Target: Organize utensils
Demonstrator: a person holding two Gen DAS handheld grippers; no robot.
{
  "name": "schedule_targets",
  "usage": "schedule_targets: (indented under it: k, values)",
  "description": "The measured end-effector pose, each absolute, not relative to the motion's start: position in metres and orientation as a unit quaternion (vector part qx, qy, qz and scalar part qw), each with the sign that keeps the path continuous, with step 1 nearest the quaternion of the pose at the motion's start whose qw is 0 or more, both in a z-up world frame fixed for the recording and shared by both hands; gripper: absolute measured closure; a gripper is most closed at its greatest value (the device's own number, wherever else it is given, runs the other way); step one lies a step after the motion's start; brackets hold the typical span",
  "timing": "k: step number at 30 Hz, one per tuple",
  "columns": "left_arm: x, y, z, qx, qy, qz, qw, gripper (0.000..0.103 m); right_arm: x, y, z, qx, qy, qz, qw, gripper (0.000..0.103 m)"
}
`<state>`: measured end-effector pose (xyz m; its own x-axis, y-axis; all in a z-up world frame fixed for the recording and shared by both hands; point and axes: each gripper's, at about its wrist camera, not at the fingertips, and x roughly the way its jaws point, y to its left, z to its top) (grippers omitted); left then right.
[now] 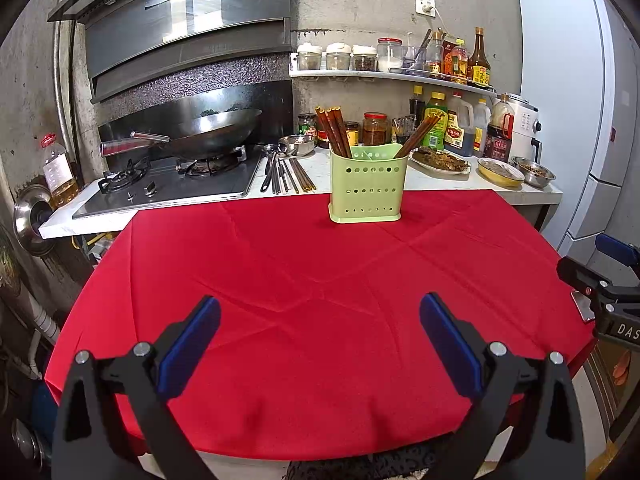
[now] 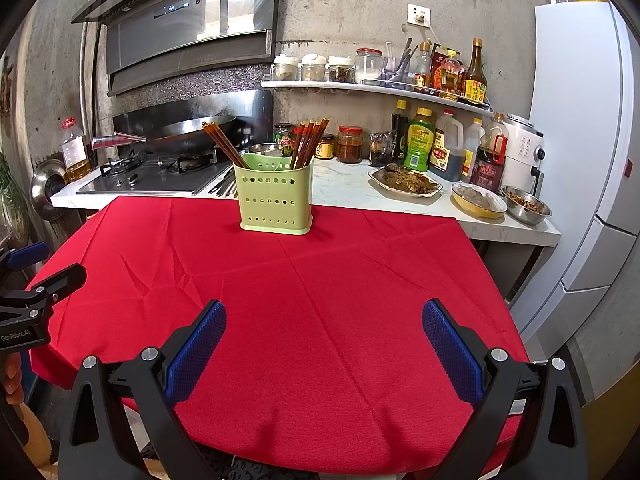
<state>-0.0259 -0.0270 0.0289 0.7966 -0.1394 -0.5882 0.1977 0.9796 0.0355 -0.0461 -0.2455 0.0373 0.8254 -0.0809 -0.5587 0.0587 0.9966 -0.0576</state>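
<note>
I hold both grippers low over the red cloth, well before the green holder (image 1: 367, 184). The left gripper (image 1: 320, 338) and the right gripper (image 2: 324, 342) have fingers wide apart, carrying nothing. Chopsticks (image 1: 334, 132) already stand in the holder; loose utensils (image 1: 286, 174) lie left behind it. Next I probably must reach those.

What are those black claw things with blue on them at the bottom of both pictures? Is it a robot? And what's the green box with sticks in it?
Not a robot: a person holds two grabbing tools, each carrying a camera. One picture looks out from the left gripper, the other from the right gripper. The blue fingers are spread open, holding nothing. Both look across a red tablecloth. On it stands a green holder with brown chopsticks inside. Behind, more utensils lie on the kitchen counter beside the stove.
</note>
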Motion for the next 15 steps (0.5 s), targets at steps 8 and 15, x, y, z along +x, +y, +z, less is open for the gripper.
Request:
schedule_targets:
  k: [8,15]
  values:
    - [-0.0259,-0.0274,0.0289,0.048,0.306,-0.089,0.947,0.006,-0.0473,-0.2439,0.036,-0.017,0.293,-0.036,0.955,0.006]
    - [-0.0257,-0.0273,0.0286,0.048,0.307,-0.089,0.946,0.006,-0.0471,-0.244,0.0363,-0.017,0.292,-0.036,0.955,0.006]
